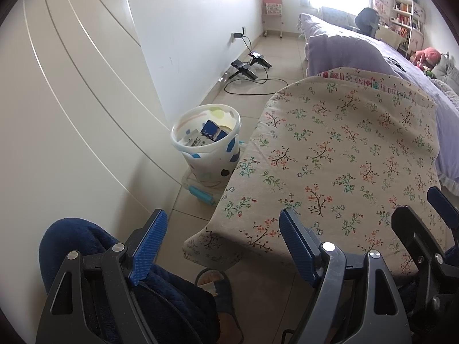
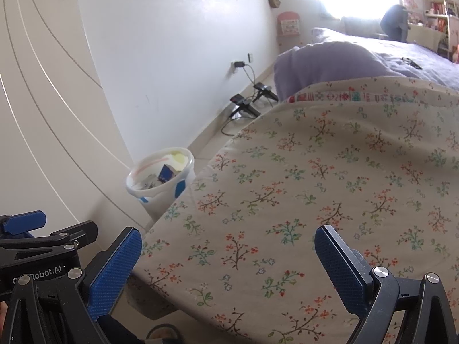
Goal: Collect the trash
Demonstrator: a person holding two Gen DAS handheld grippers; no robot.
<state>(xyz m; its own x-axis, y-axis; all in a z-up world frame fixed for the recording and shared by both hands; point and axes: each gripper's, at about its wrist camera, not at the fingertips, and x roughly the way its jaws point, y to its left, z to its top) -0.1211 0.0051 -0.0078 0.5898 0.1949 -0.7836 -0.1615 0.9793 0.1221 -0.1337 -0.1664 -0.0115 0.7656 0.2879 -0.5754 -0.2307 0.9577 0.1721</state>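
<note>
Left gripper (image 1: 222, 246) jaws wide apart, empty, over the near edge of a floral-cloth table (image 1: 338, 154); white trash bucket (image 1: 208, 149) with cartons inside sits on the floor between the table's left edge and the wall, a blue-sleeved knee (image 1: 86, 243) below. Right gripper (image 2: 228, 269) likewise spread and empty above the cloth, whose edge hides part of the bucket (image 2: 160, 183); charging devices (image 2: 249, 100) lie on the floor by the wall beyond.

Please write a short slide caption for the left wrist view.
Open left gripper above floral-covered table; trash bucket with cartons stands on the floor beside it.
</note>
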